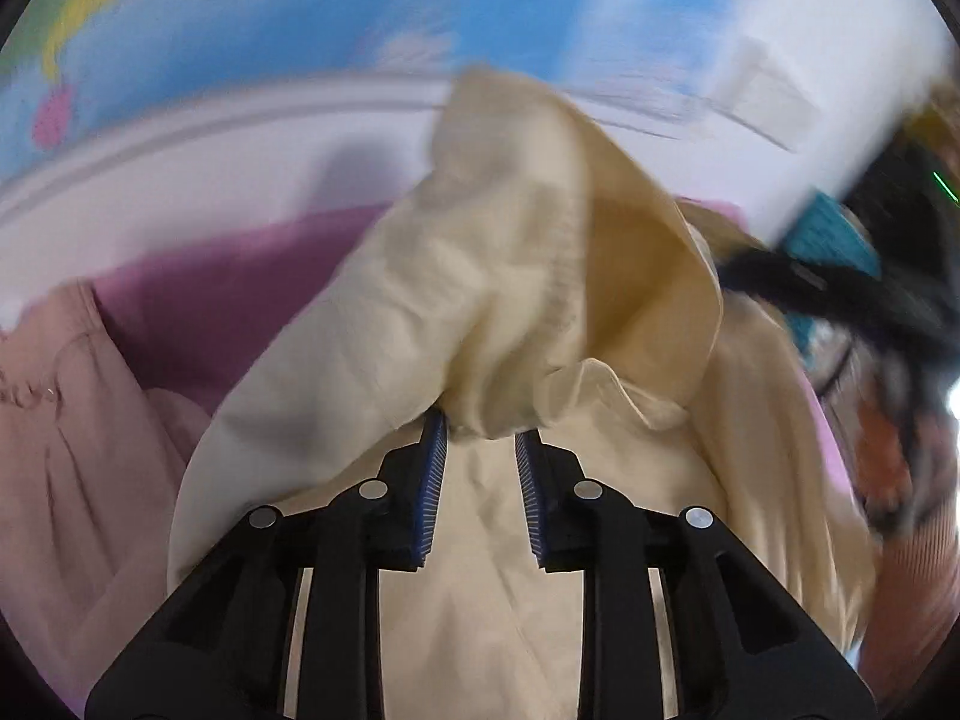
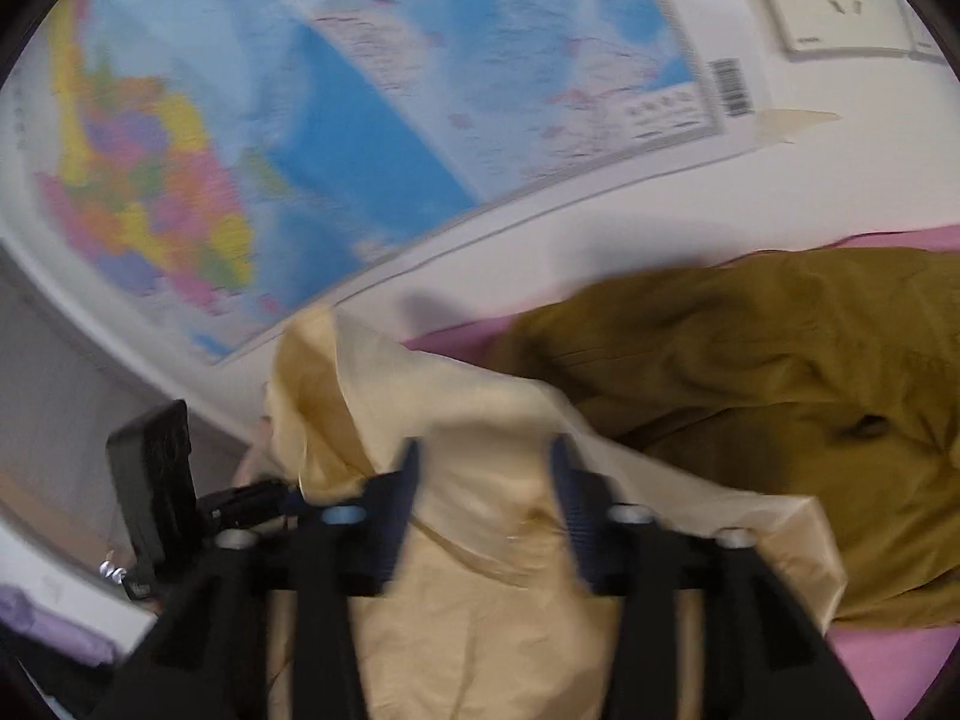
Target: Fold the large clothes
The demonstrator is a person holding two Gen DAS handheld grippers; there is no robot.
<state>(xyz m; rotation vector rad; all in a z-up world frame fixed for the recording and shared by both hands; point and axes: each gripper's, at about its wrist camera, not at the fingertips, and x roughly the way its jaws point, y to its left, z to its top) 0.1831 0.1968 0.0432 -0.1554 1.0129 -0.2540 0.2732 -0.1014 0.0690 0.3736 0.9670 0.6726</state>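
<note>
Place: a room in a home, most likely a bedroom.
Wall: plain white, with a large colourful paper world map (image 2: pixel 372 120) taped to it; a strip of beige tape (image 2: pixel 792 123) holds one corner, and a barcode is printed near that edge.
Fittings: a white plastic wall socket plate (image 2: pixel 840 0) sits beside the map.
Surface: a flat pink fabric-covered surface (image 2: pixel 888 666), like a bed sheet, runs right up to the wall.
Laundry: loose garments lie across it: a cream-yellow cloth garment (image 1: pixel 492 570), a mustard-brown heavy garment (image 2: pixel 750 372) and a dusty-pink soft garment (image 1: pixel 78 450).
</note>
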